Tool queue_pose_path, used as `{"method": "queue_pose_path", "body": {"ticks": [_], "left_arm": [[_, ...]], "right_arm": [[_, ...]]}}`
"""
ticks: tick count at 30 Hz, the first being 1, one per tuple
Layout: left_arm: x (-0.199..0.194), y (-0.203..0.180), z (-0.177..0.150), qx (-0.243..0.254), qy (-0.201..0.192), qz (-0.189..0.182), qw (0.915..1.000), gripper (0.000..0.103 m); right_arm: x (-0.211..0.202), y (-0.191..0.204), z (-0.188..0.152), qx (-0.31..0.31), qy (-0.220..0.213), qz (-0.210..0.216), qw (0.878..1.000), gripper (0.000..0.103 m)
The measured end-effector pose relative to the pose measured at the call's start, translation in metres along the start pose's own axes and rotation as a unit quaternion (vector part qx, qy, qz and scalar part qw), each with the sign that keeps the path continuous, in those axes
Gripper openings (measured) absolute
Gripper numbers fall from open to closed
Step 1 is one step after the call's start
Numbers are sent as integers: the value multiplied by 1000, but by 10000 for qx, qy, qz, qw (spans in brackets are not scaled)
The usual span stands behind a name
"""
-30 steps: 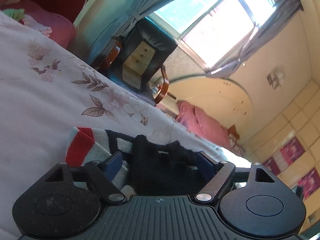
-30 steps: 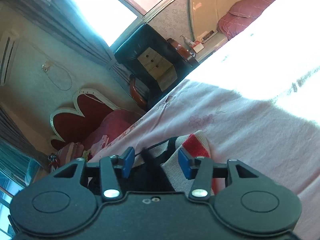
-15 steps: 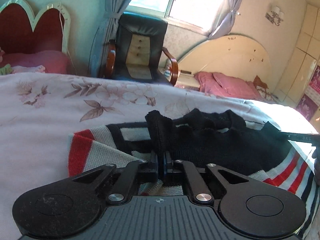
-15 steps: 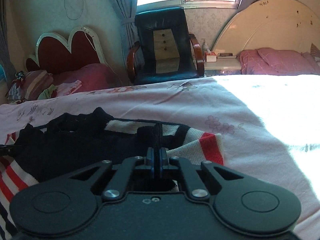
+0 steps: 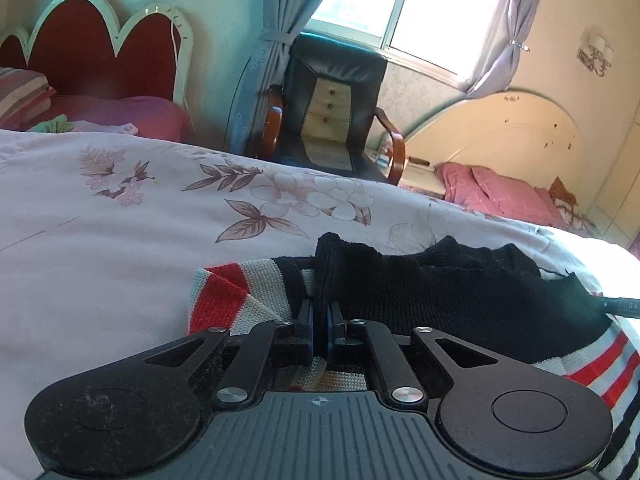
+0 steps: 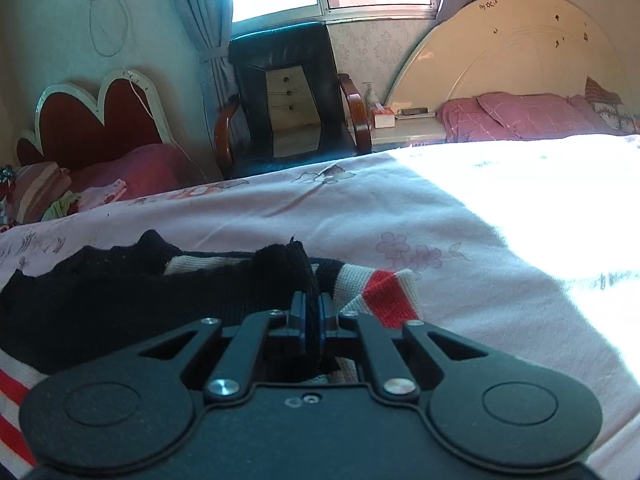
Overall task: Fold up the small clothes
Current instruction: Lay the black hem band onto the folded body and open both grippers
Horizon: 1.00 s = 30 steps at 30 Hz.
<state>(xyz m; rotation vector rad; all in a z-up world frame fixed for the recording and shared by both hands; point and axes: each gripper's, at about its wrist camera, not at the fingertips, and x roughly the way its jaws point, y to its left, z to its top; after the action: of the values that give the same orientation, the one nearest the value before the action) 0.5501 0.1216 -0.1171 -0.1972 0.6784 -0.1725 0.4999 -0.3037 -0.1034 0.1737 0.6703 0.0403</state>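
Note:
A small knit sweater, black with red, white and grey stripes, lies on the pink floral bedsheet. My left gripper is shut on a pinch of its black fabric near the striped left end. My right gripper is shut on black fabric of the sweater near its striped right end. The tip of the other gripper shows at the right edge of the left wrist view.
A black leather armchair stands beyond the bed's far edge under a window. A red heart-shaped headboard and pillows are at the far left. A second bed with pink pillows and a nightstand are at the far right.
Both grippers went from open around the sweater's ends to shut on its black fabric, then levelled out. Since half a second ago both have held their grip with little movement.

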Motion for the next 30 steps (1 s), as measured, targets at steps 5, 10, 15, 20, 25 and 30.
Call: {"method": "queue_pose_path", "body": {"ticks": [5,10,15,20,25,30], "left_arm": [[-36,-12,5,-31,-500,59,9987,61],[-33,-89,-6,606,-230,-846,9943,61],[-1,-130,-21,948,224,-883,9913,61],[-14,-87,-25,1218,-54,65,9925,61],[-25,-78,-27,1540,-139,132,9879,61],[-56,-91,-27,1214,-374,69,9919,61]], "right_arm": [[-39,20,5,-282,-466,58,9985,46],[-40,82,-10,-1333,-43,856,9874,23],[-21,116,-28,-1518,221,902,9840,35],[-27,86,-30,-1916,103,181,9813,34],[-36,25,-25,-1451,178,34,9892,34],[-57,50,-22,-1263,33,118,9919,36]]}}
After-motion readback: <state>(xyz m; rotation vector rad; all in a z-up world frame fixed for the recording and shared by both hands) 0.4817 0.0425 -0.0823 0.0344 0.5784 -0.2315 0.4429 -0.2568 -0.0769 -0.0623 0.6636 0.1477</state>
